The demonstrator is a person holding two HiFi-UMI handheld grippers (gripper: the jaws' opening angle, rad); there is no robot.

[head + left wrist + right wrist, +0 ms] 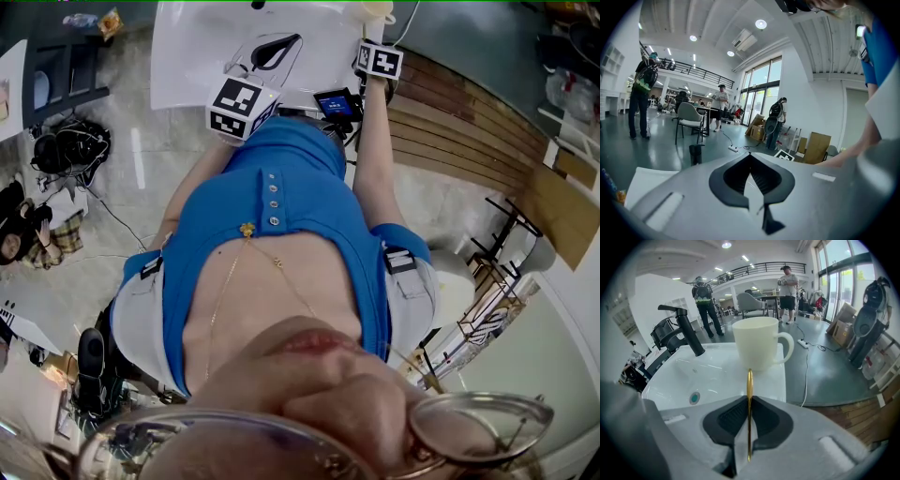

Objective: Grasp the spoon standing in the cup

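Left of the cup (759, 343), the basin of the sink (712, 376) lies open below the black faucet (686, 331), and that is where a dropped spoon (749, 420) would most likely end. Its gold handle is thin and smooth-looking and is taken edge-on, so it could pivot or slide out if the clamp is slackened or the tool is swung sharply. Directly in front of the cup, a second hazard is judged: the spoon's upper end is seen against the base of the cup wall, so a forward push could knock the cup. To the right of the cup, little of the white counter (783, 380) is left before its edge, with the floor beyond, so a nudged cup could be sent off that side. As for the tools, the left tool (751, 161) is held well to the left of the cup and pointed out into the room. Its dark pads are pressed together along one seam, and nothing is seen between them. The right tool (749, 401) is held just short of the cup and aimed at it. Its jaws are clenched on the spoon, which runs upright down the seam between the pads, so the gap is only as wide as the handle. The spoon is thus carried in the right tool, in front of the cup and apparently no longer in it, and the grasp is judged to be made.
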